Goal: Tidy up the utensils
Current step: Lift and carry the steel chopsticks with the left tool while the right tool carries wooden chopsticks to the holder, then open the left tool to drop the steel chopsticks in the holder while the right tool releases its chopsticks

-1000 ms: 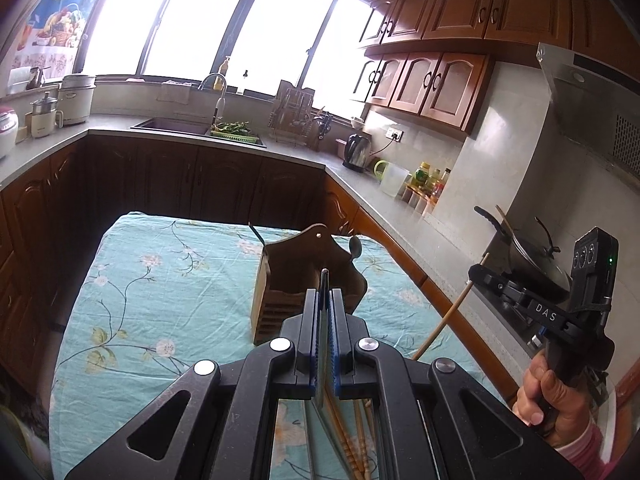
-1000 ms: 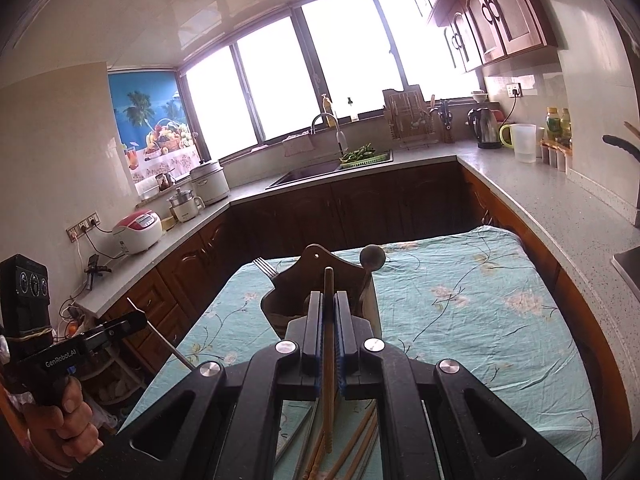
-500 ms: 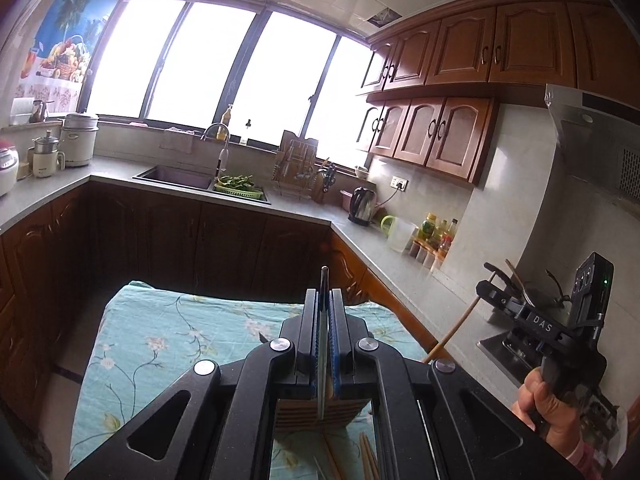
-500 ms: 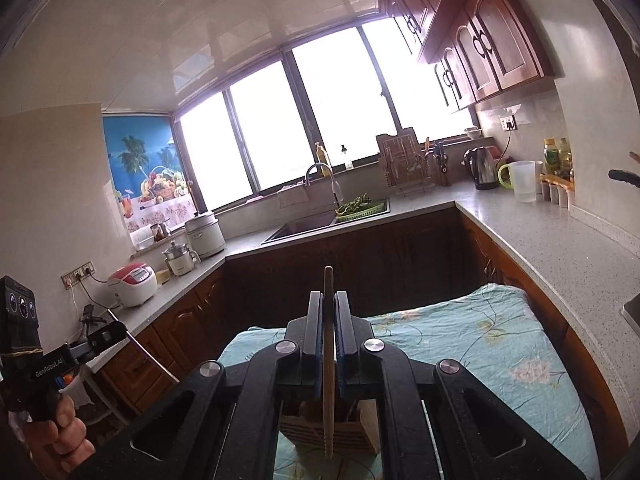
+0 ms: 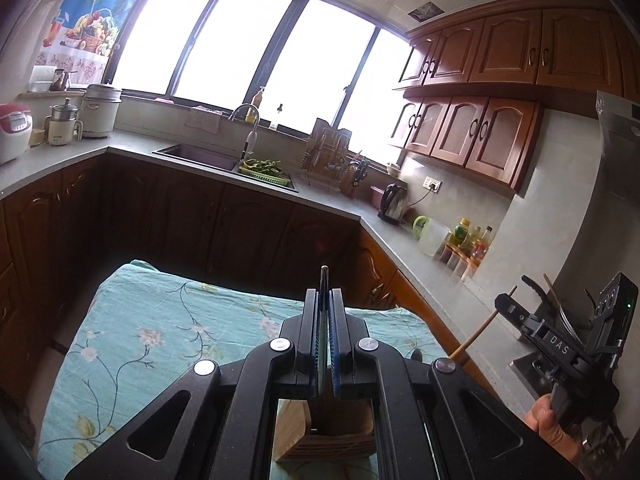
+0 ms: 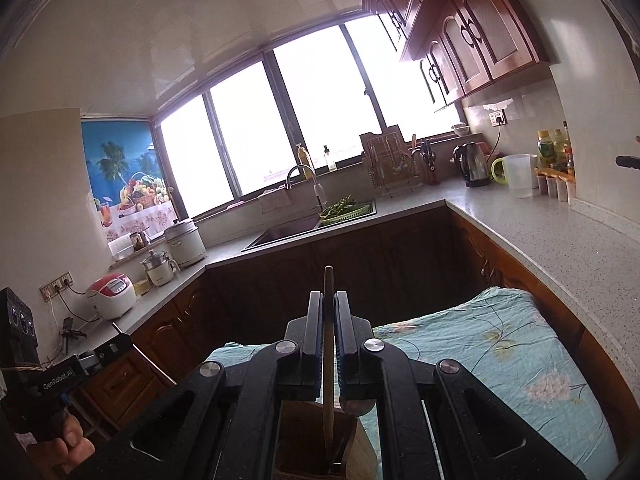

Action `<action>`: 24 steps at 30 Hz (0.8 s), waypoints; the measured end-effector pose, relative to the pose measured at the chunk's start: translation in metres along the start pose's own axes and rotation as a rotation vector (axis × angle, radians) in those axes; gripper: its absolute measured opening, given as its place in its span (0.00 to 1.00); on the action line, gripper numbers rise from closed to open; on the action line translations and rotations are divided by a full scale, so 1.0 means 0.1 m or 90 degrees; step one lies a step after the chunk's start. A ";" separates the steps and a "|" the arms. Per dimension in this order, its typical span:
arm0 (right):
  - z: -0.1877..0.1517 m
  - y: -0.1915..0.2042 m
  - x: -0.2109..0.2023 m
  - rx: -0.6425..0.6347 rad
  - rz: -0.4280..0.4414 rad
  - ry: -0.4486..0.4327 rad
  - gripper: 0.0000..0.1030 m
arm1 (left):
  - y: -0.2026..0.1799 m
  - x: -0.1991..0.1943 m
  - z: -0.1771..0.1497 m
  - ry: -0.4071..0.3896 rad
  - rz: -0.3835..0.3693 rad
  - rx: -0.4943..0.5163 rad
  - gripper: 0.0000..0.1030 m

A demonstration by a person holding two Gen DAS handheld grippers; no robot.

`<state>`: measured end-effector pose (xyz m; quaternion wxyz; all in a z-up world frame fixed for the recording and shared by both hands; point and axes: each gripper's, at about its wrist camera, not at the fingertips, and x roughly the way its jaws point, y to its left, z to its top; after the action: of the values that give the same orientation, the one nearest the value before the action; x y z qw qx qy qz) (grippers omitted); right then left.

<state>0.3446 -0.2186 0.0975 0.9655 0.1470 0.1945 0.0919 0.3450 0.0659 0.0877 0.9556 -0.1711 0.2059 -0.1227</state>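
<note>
- Below the left tongs [image 5: 324, 300], at 6 o'clock in the left wrist view, stands a wooden utensil holder [image 5: 326, 436] on the surface, which is covered by a teal floral cloth [image 5: 152, 332].
- Left tongs are closed tight on a thin dark utensil handle [image 5: 323, 280]; its tip pokes up just past the fingertips, and what kind of utensil it is cannot be told.
- Right tongs [image 6: 329, 304] are clamped on a wooden chopstick [image 6: 329, 360], which stands nearly upright, its top above the fingertips and its lower end down inside the holder's open compartment [image 6: 320, 440].
- At 3 to 4 o'clock in the left wrist view, the right tongs appear from the side in a person's hand [image 5: 552, 428], the chopstick slanting out of them.
- At 8 o'clock in the right wrist view, the left tongs' black body shows, gripped by the other hand [image 6: 60, 440].
- Beyond the surface runs a grey kitchen counter [image 5: 328, 200] with dark wooden cabinets beneath it.
- On that counter, at 12 o'clock, are a sink [image 5: 200, 154] and a green basket of vegetables [image 5: 264, 170].
- Towards 2 o'clock sit a kettle [image 5: 394, 204] and a clear jug [image 5: 432, 238].
- Rice cookers [image 5: 98, 110] stand at 10 o'clock.
</note>
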 end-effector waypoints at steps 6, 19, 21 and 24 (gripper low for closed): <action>-0.28 -0.08 0.10 0.015 -0.011 0.003 0.05 | 0.01 0.25 -0.20 0.014 0.008 -0.016 0.02; -0.40 -0.15 0.17 0.021 -0.015 0.039 0.05 | 0.06 0.57 -0.23 0.048 0.008 -0.018 0.03; -0.39 -0.15 0.17 0.025 -0.014 0.042 0.05 | 0.09 0.56 -0.22 0.050 0.007 -0.018 0.03; -0.38 -0.15 0.18 0.028 -0.014 0.046 0.05 | 0.12 0.52 -0.25 0.053 0.007 -0.015 0.03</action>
<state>0.3474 -0.2193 0.0528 0.9553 0.1624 0.2331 0.0823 0.3824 0.0537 0.0435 0.9449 -0.1760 0.2475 -0.1222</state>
